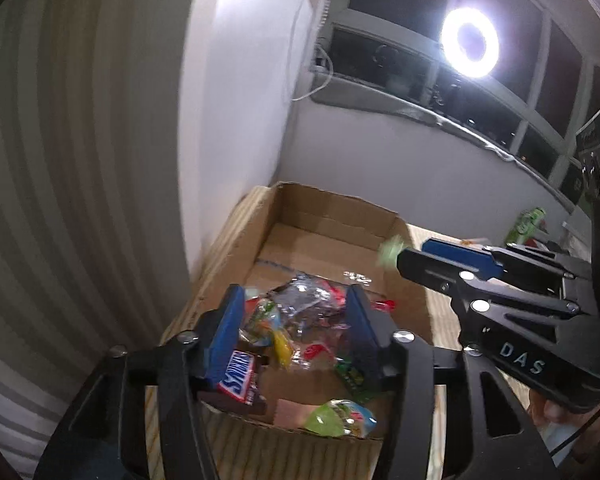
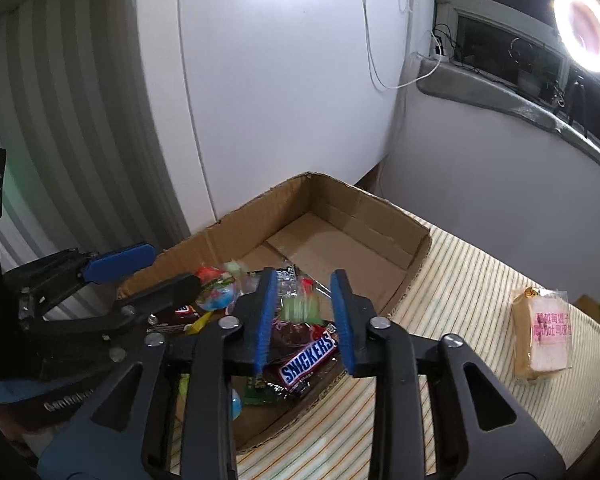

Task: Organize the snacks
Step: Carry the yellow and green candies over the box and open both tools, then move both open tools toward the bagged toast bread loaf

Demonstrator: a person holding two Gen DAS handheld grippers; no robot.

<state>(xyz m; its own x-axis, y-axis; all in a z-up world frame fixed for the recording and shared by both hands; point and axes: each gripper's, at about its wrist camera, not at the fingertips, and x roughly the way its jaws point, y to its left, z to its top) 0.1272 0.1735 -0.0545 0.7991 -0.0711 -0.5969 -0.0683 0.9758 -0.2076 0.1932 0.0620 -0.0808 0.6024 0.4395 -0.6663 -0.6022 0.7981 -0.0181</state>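
While both are held above the open brown cardboard box (image 2: 352,216), the left tongs (image 1: 296,324) and right tongs (image 2: 304,316) are seen with jaws parted and nothing clamped. Wrapped snacks are heaped in the box's near end, a brown Snickers bar (image 2: 308,360) among them. A wrapped yellow sponge cake (image 2: 540,336) is left outside, on the striped cloth (image 2: 460,280).

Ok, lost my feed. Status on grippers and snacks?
Left gripper and right gripper open over brown cardboard box. Snickers bar inside. Wrapped bread slice outside. Nothing blocking.
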